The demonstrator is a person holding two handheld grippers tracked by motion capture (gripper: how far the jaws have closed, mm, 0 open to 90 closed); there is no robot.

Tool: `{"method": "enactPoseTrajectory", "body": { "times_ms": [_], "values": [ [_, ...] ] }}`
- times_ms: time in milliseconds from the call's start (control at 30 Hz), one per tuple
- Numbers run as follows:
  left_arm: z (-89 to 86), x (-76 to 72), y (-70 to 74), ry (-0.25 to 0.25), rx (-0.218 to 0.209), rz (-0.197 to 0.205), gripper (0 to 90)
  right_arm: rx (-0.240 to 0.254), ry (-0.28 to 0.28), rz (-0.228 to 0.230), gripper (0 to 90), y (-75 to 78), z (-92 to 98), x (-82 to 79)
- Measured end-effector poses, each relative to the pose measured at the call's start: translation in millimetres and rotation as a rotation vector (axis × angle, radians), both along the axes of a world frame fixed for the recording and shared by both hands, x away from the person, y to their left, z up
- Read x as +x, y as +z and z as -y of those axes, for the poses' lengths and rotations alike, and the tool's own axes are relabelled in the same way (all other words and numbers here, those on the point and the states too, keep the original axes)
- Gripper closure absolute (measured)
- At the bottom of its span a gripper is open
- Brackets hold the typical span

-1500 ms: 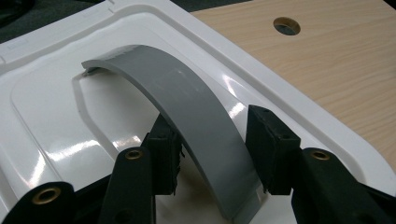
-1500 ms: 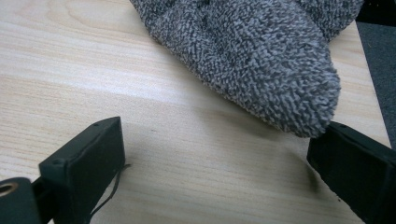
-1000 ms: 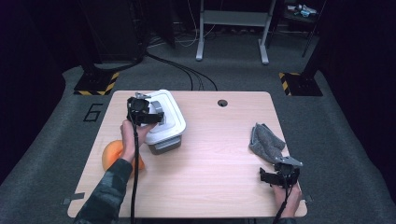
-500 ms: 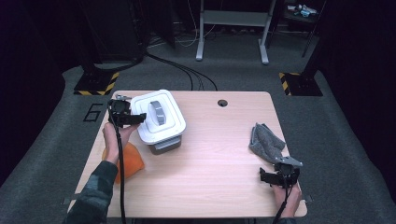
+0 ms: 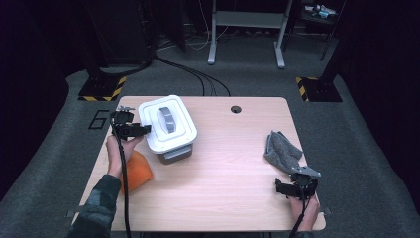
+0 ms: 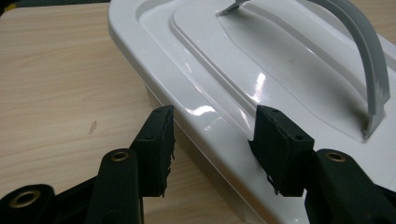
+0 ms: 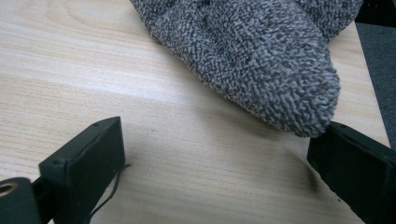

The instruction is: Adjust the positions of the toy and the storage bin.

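- Left claw half spread, jaws just now closing in, with the edge of the lid between them; one jaw outside by the wall, the other above the lid top, no pad seen to press yet.
- White box standing on the left part of the table, lid on top, grey handle lying across the middle of the lid.
- Right claw spread wide and low over the table near the right front corner, pinching nothing; tip of the grey cloth just beside one jaw.
- Risk of a poor bite: only the thin, smooth, sloping edge of the lid to catch, so possible slipping off when pulling upward.
- Risk of lifting or dragging the whole box instead of the lid, if tight on the box, since nothing holding the box down.
- Risk of tilting the lid and jamming it, because of a grip at one side and far from the handle.
- Hard to tell whether the lower jaw sits under the lid edge or only beside the box wall.
- Inside of the box hidden under the lid; any catch or clip not possible to make out.
- Orange thing partly covered by the left forearm, so kind and shape unclear.
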State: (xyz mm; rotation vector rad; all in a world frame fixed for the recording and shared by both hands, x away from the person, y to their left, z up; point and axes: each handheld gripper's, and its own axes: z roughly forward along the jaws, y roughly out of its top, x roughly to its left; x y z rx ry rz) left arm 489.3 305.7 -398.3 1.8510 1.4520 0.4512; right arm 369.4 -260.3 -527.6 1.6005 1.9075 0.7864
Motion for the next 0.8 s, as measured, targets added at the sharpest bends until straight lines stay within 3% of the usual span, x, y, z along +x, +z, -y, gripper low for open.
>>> {"method": "enactPoseTrajectory", "body": {
  "times_ms": [33, 233, 667, 800],
  "values": [
    [0.7, -0.9, -0.7, -0.002, -0.023, -0.007, 48.9, 0.0, 0.0, 0.0, 3.5, 0.0, 0.0, 0.0],
    [7.2, -7.8, -0.2, -0.004, 0.01, 0.007, 48.2, 0.0, 0.0, 0.0, 3.5, 0.0, 0.0, 0.0],
    [19.4, -21.2, 0.1, -0.047, 0.015, 0.008, 47.7, -0.001, 0.0, 0.0, 3.5, 0.0, 0.0, 0.1],
    [25.4, -28.1, 0.7, -0.066, 0.056, 0.031, 46.9, 0.001, 0.0, 0.0, 3.5, 0.0, 0.0, 0.2]
  ]
}}
